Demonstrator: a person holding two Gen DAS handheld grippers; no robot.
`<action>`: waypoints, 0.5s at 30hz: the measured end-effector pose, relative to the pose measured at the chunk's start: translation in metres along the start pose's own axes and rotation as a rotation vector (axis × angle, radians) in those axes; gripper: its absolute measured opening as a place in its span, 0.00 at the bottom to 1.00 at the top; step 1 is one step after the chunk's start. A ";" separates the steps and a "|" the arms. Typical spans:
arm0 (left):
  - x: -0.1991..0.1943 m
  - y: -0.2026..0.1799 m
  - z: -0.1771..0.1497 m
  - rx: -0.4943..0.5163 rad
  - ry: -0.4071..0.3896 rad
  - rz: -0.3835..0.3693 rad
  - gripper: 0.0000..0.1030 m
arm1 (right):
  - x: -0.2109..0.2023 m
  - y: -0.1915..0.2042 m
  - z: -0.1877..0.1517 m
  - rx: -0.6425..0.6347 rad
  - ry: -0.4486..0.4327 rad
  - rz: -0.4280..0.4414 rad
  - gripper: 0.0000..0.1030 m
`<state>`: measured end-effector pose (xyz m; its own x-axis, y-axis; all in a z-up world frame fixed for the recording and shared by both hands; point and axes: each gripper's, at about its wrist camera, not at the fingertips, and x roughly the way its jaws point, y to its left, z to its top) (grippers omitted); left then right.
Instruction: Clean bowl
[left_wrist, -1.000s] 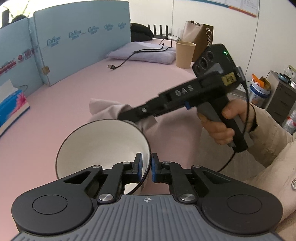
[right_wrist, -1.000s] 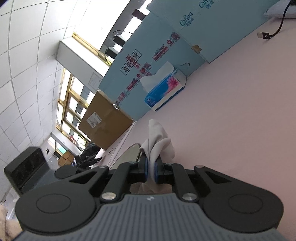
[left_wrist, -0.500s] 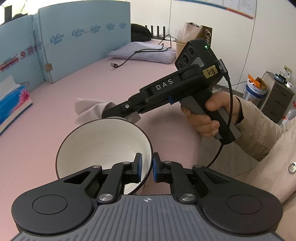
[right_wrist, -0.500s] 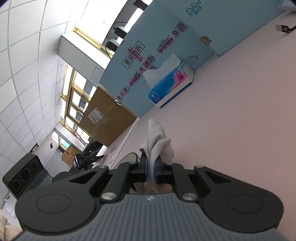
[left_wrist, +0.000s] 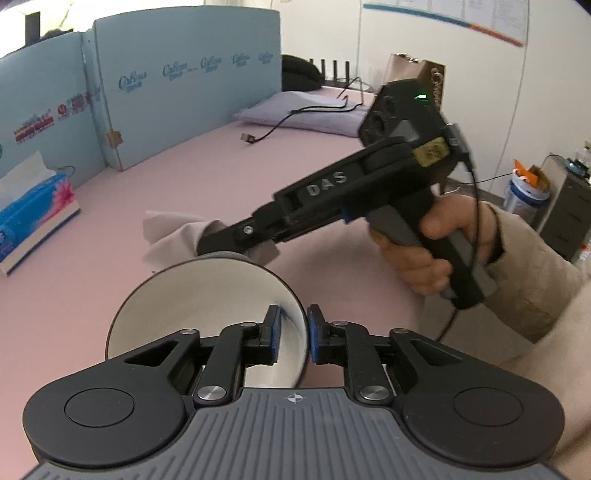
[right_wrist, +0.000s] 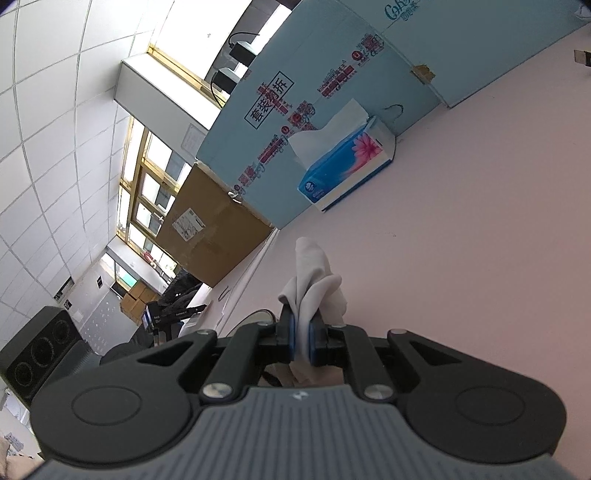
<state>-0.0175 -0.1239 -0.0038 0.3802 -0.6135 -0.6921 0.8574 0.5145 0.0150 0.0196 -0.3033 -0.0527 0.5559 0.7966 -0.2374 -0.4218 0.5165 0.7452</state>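
A bowl (left_wrist: 207, 295), white inside with a dark rim, stands tilted on the pink table. Its near wall sits between the jaws of my left gripper (left_wrist: 294, 332). Those jaws are opening, and the blue pads stand a little off the wall on both sides. My right gripper (left_wrist: 221, 240) reaches in from the right, held by a person's hand (left_wrist: 417, 258), with its tip just past the bowl's far rim. It is shut on a pale cloth (left_wrist: 173, 236). In the right wrist view the cloth (right_wrist: 314, 280) sticks up from the right gripper (right_wrist: 302, 339).
A blue tissue box (left_wrist: 33, 210) lies at the left by the light-blue foam boards (left_wrist: 184, 96). Farther back are a grey cushion (left_wrist: 306, 114) with a black cable (left_wrist: 280, 125) and a brown paper bag (left_wrist: 413, 70). A beige sleeve (left_wrist: 528, 266) fills the right.
My left gripper's jaws have spread apart off the bowl's wall. The right gripper, still with the cloth, has shifted slightly left, staying behind the bowl's far rim.
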 end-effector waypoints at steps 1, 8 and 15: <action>0.003 0.001 0.003 0.000 0.001 0.006 0.28 | -0.003 0.000 0.000 0.000 -0.007 -0.003 0.11; 0.011 0.002 0.010 0.010 0.000 -0.017 0.27 | -0.033 -0.009 -0.003 0.011 -0.059 -0.033 0.11; 0.010 -0.010 0.011 0.084 0.017 -0.058 0.15 | -0.043 -0.018 -0.015 0.061 -0.060 0.002 0.11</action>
<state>-0.0179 -0.1417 -0.0029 0.3235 -0.6301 -0.7059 0.9042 0.4256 0.0345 -0.0073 -0.3422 -0.0657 0.5976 0.7765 -0.1998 -0.3794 0.4933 0.7827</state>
